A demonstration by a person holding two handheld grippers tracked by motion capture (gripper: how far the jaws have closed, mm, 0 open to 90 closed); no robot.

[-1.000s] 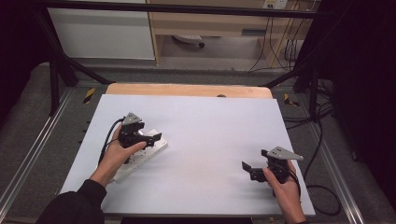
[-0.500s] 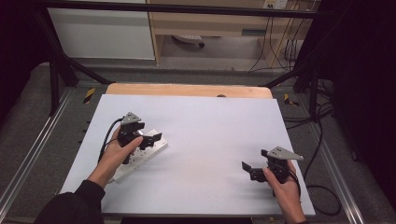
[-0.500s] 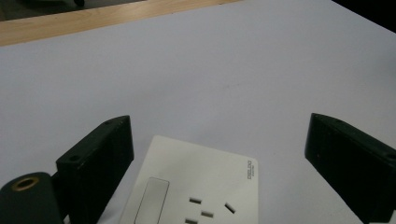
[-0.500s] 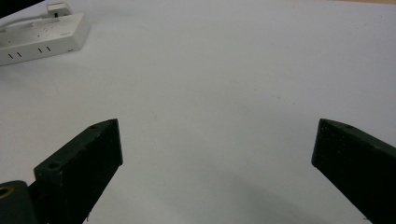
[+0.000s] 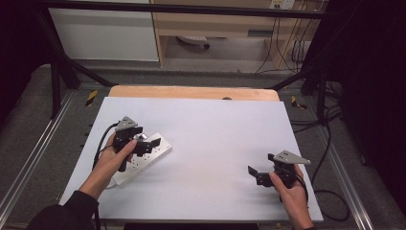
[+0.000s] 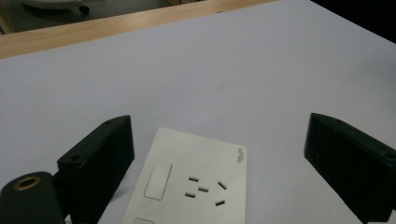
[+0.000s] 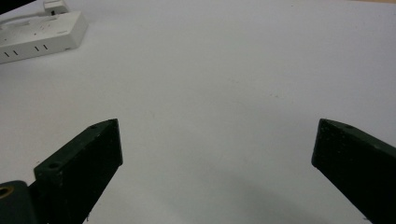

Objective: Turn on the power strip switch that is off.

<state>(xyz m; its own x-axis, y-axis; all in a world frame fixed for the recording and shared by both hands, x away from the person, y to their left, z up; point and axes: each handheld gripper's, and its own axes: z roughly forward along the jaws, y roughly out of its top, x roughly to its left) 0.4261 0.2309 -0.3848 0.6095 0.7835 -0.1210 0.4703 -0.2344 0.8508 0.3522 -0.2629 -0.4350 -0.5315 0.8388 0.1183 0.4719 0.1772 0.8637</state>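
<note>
**A:** What is on the table, and where?

**B:** A white power strip point(image 5: 143, 157) lies flat on the white table point(image 5: 210, 124), on the person's left side, near the front left quarter. Its long axis runs diagonally, from the near left edge up towards the table's middle. The far end points up and to the right in the high view.

**A:** Which tool is closer to it?

**B:** The left gripper point(image 5: 146, 145), by a wide margin. It hovers directly over the strip's far half, held in the person's left hand point(image 5: 112, 160). In the left gripper view its two black jaws stand wide apart, one on each side of the strip, clasping nothing. The strip's socket face, with a rocker switch point(image 6: 158, 180) and a cluster of pin slots point(image 6: 203, 190), sits between and just below them.

**A:** And the other one?

**B:** The right gripper point(image 5: 258, 175) rests near the front right corner, well apart from the strip, jaws likewise spread and empty. From its own camera the strip shows far off at the upper left.

**A:** What does a grasp depend on?

**B:** Likely on the jaws straddling the strip's short width, across its long axis. Whether they are low enough to close on it, I cannot tell.
</note>
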